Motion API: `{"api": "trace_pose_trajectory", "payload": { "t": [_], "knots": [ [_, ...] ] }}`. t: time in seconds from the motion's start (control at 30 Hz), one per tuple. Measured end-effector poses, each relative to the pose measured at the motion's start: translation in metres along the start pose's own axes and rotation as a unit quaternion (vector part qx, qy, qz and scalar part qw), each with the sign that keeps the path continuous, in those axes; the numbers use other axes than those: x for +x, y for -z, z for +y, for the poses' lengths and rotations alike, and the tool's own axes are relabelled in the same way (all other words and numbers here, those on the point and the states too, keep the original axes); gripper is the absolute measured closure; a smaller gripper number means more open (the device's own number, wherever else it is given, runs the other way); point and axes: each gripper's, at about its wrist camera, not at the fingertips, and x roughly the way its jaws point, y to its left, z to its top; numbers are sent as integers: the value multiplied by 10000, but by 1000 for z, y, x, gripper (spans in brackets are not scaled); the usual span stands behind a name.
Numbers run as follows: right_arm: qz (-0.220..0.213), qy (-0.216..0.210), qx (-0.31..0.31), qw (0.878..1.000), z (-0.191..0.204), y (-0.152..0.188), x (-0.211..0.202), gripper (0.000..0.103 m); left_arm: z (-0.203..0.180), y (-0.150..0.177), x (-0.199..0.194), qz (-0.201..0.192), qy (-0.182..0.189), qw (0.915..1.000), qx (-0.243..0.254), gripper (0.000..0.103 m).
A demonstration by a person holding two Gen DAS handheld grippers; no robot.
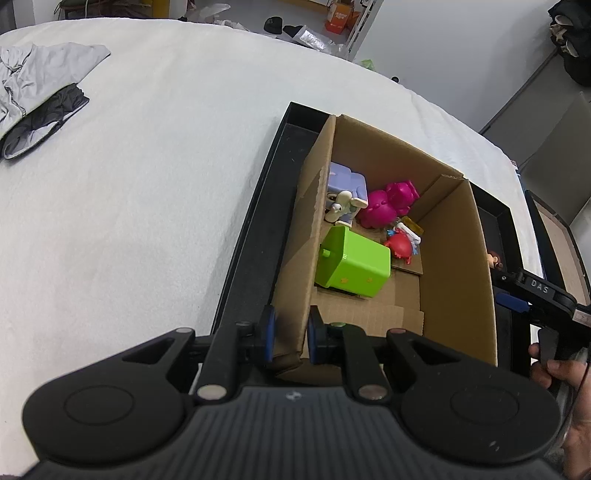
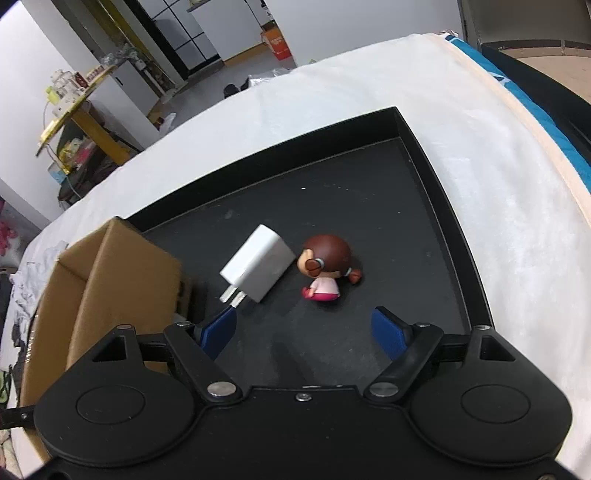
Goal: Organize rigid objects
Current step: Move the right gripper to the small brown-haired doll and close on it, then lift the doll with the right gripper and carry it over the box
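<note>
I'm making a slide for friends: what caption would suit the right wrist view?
Open right claw hovers over a black tray holding a white charger and a doll figurine.

White walls (image 2: pixel 22 55); grey floor (image 2: pixel 229 74). Yellow-topped wooden table (image 2: pixel 79 107), cluttered, at left. Dark gridded cabinet (image 2: pixel 177 33) behind. Orange box (image 2: pixel 277 43) on floor. White bed cover (image 1: pixel 129 184).

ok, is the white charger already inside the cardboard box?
No, the white charger lies on the black tray floor, outside the cardboard box, next to the doll figurine.
</note>
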Motion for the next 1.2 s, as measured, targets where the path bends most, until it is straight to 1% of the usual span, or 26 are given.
{"api": "trace_pose_trajectory", "payload": {
  "t": [0.1, 0.37, 0.43, 0.47, 0.5, 0.53, 0.6, 0.63, 0.67, 0.83, 1.0, 1.2],
  "knots": [
    [-5, 110, -9, 9999, -1, -1, 5, 24, 0, 0, 1, 3, -10, 10000, 10, 88],
    [-157, 214, -244, 9993, 4, -5, 11, 24, 0, 0, 1, 10, -23, 10000, 8, 88],
    [-208, 294, -380, 9986, 6, -5, 12, 31, 0, 0, 2, 8, -32, 10000, 13, 88],
    [-233, 341, -445, 9982, 7, -5, 12, 42, 0, 0, 2, 10, -37, 10000, 17, 88],
    [-261, 387, -510, 9976, 9, -6, 13, 56, 1, 0, 3, 18, -42, 10000, 15, 88],
    [-267, 407, -548, 9973, 10, -6, 13, 64, 1, 0, 3, 28, -41, 10000, 2, 88],
    [-259, 287, -505, 9980, 10, -7, 14, 71, 2, 0, 3, 30, -15, 10000, -25, 88],
    [-240, 253, -442, 9984, 9, -7, 13, 80, 2, 0, 3, 33, -11, 10000, -29, 88],
    [-204, 190, -394, 9988, 8, -7, 11, 83, 2, 1, 2, 39, -5, 10000, -30, 88],
    [-116, 261, -382, 9989, 8, 5, 1, 83, 1, 1, 1, 30, 15, 10000, -15, 88],
    [-4, 239, -170, 9996, 3, 13, -7, 83, 1, 2, -2, -4, 44, 10000, -12, 88],
    [73, 14, 204, 9998, -4, 18, -20, 83, 2, 3, -4, -6, 92, 10000, -10, 88]
  ]
}}
